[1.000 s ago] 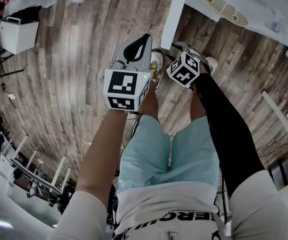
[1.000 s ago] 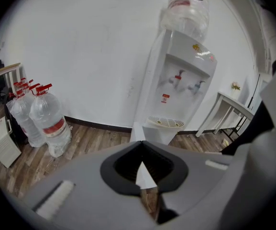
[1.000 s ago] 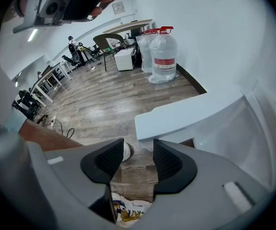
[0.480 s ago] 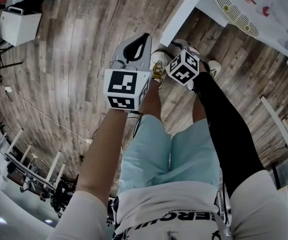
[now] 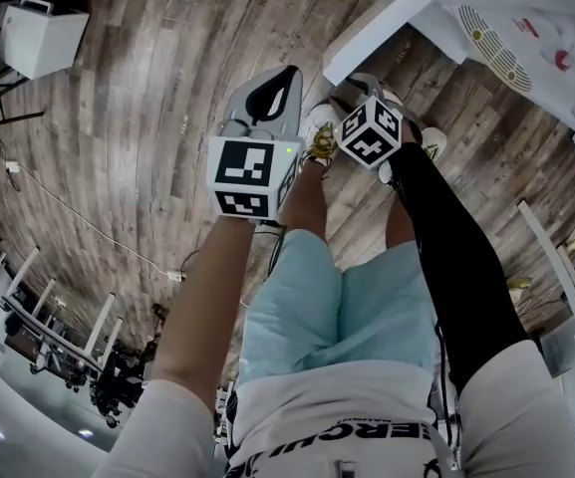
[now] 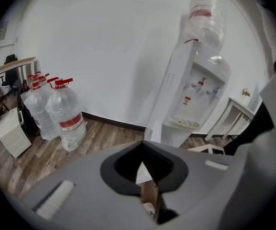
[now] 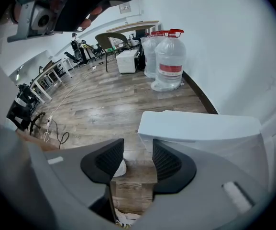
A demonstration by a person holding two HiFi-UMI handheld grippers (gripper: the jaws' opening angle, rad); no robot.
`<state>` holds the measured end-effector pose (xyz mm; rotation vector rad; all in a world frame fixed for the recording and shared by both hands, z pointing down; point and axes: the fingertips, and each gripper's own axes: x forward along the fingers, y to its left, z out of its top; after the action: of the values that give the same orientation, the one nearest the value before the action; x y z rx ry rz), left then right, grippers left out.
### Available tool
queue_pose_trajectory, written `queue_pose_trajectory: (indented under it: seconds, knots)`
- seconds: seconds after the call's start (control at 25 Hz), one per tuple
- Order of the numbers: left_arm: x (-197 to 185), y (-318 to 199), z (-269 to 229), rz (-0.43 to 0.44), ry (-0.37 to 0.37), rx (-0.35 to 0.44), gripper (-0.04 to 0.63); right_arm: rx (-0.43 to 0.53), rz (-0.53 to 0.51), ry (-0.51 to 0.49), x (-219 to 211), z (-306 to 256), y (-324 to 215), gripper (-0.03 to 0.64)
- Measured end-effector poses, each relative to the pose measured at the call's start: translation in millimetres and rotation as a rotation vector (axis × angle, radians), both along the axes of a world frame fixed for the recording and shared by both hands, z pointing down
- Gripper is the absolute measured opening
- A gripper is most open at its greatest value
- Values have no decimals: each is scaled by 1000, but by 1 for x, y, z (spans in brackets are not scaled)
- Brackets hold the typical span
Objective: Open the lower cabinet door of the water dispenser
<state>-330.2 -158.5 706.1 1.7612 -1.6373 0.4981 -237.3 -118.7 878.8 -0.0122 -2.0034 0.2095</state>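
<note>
The white water dispenser (image 6: 197, 92), with a bottle (image 6: 204, 18) on top, stands against the wall; in the head view it (image 5: 536, 18) is at the upper right. Its lower cabinet door (image 5: 367, 36) stands swung out from the body, and its top edge (image 7: 200, 126) lies just beyond my right gripper's jaws. My left gripper (image 5: 272, 83) is shut with nothing in it (image 6: 142, 169), held left of the door and apart from it. The right gripper (image 7: 137, 159) is open with only floor between its pads, and its marker cube (image 5: 372, 132) is close to the door.
Large water bottles (image 6: 63, 114) stand by the wall left of the dispenser. Farther off are a white box (image 5: 38, 38), a chair (image 7: 110, 41), and desks. A cable (image 7: 56, 135) lies on the wooden floor. A small white table (image 6: 236, 111) stands right of the dispenser.
In the head view the dispenser and its door have slid toward the upper right, and the white box toward the top left. Both grippers hold the same posture, left shut and right open.
</note>
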Motion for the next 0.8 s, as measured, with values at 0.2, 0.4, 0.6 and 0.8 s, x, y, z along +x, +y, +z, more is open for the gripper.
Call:
queue_pose_trajectory:
  seconds: [0.2, 0.4, 0.6, 0.8]
  knots:
    - [-17, 2, 2, -6, 4, -4, 57, 12, 1, 3, -16, 0, -6, 181]
    - [-33, -2, 3, 13, 4, -3, 57, 15, 23, 11, -31, -3, -9, 181]
    - [-49, -12, -6, 32, 0, 23, 57, 27, 24, 28, -43, -7, -15, 181]
    - [-60, -14, -11, 46, -19, 33, 57, 48, 19, 22, -57, -13, -24, 181]
